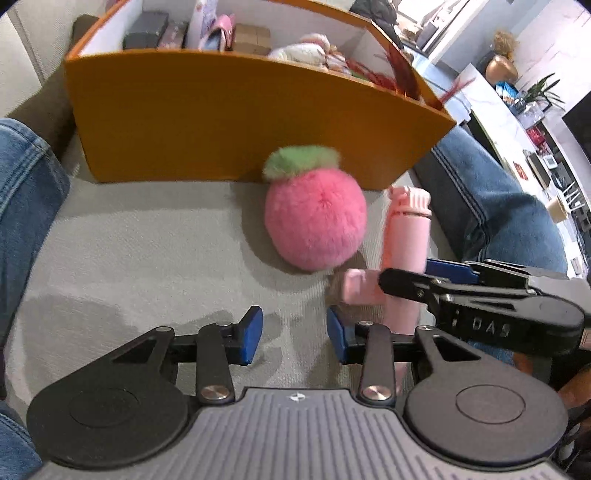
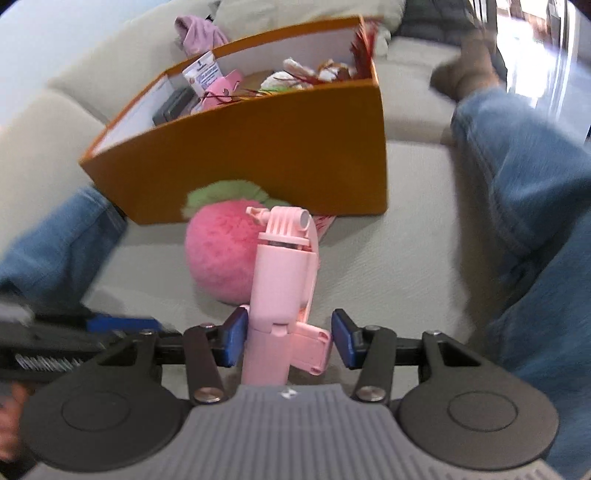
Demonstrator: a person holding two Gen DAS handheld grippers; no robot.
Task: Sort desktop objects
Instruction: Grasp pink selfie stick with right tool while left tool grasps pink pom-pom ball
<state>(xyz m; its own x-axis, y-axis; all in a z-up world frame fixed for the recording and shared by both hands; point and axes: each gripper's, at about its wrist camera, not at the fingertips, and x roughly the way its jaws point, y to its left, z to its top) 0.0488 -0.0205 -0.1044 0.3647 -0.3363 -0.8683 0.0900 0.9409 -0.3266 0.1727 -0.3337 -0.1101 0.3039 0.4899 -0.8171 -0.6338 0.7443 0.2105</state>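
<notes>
A pink selfie stick [image 2: 282, 280] lies on the grey cushion, pointing toward the orange box [image 2: 258, 147]. My right gripper [image 2: 288, 341] is open around its lower end, the left pad touching it, the right pad apart from its folded pink clamp. A pink plush ball with a green top [image 1: 316, 218] rests against the orange box [image 1: 221, 122]. The stick [image 1: 404, 258] lies just right of the ball. My left gripper [image 1: 294, 338] is open and empty, low over the cushion in front of the ball. The right gripper's fingers [image 1: 424, 284] reach in from the right.
The orange box holds several items: dark cases [image 1: 146, 29], a pink object [image 1: 221, 31], small cartons, a white plush, red feathers [image 1: 399, 74]. Jeans-clad legs lie at the left [image 1: 22, 206] and right [image 1: 491, 206]. Sofa backrest cushions [image 2: 110, 48] rise behind the box.
</notes>
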